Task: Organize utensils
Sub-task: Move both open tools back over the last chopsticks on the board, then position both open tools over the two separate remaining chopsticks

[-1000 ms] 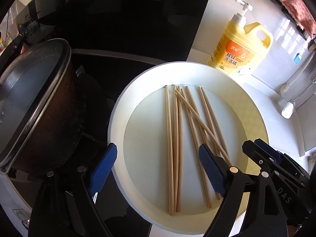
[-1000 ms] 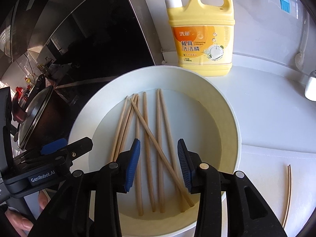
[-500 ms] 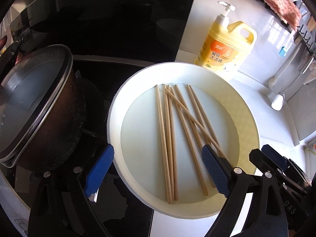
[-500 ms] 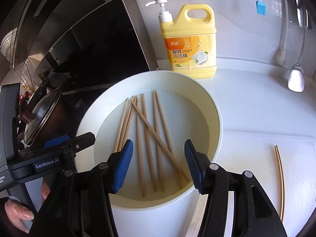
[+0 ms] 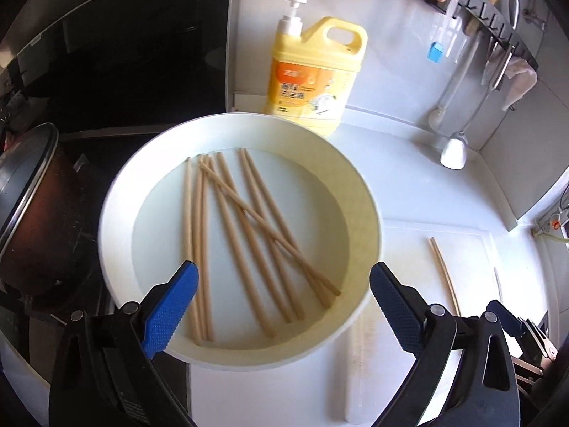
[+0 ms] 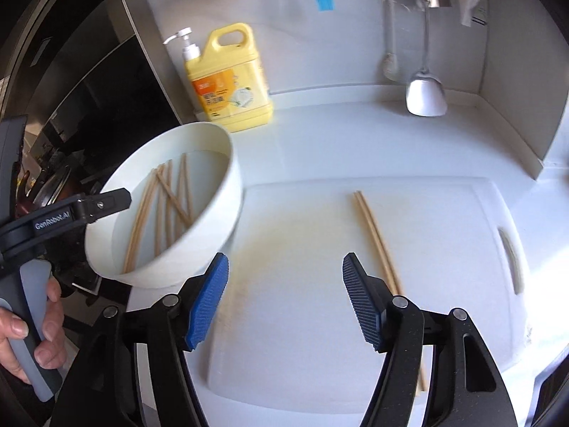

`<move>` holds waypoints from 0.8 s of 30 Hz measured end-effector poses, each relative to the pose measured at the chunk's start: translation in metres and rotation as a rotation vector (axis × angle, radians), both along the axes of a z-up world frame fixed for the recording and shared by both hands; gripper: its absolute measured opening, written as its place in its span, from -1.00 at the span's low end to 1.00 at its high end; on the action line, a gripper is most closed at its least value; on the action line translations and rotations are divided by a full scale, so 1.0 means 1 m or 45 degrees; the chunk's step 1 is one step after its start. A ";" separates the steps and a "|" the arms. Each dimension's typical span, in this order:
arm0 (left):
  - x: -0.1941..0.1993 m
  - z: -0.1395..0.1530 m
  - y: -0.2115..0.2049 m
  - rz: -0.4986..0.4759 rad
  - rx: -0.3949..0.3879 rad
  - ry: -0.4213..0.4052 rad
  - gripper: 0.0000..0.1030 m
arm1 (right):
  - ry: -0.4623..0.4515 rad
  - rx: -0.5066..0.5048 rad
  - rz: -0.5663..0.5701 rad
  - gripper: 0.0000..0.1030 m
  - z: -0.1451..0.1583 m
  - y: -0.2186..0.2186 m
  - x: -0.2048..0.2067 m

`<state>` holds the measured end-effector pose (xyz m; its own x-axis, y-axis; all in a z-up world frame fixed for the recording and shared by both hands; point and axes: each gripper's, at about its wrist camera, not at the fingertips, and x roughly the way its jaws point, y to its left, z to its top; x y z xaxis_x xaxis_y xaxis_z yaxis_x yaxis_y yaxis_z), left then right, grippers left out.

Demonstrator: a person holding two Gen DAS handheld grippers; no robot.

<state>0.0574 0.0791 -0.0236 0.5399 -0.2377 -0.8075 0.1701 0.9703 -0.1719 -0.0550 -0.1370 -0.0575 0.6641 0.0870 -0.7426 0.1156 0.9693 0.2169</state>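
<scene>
From your left wrist, the left gripper stands with its jaws wide apart and nothing between them. They have just been opening further. It hangs over the near rim of the white bowl, where the loose chopsticks lie in a rough fan, one crossing the others. A second ago this view sat closer over the bowl. Now it has pulled back and swung toward the counter, so the yellow soap jug stands in full view and a pair of chopsticks shows beyond the bowl's rim.

From your right wrist, the change is larger. The right gripper was over the bowl a second ago. It now hovers above the white cutting board, jaws parted and empty, having just been opening. The bowl has slid to the view's left edge, and the pair on the board lies side by side just past the right finger. Your hand on the left tool's handle shows at the corner.

Judging by this, one pair is already sorted onto the board and your right tool has let go, so the next pair from the bowl is due.
</scene>
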 end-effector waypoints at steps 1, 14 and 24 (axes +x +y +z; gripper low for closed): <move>-0.005 0.001 -0.011 -0.006 -0.010 -0.008 0.86 | 0.001 -0.007 -0.023 0.24 -0.004 -0.013 -0.007; -0.079 -0.024 -0.111 0.137 -0.002 0.025 0.87 | -0.010 -0.016 0.080 0.24 -0.059 -0.127 -0.059; -0.110 -0.039 -0.125 0.151 0.099 -0.024 0.87 | -0.081 0.038 0.086 0.24 -0.075 -0.127 -0.046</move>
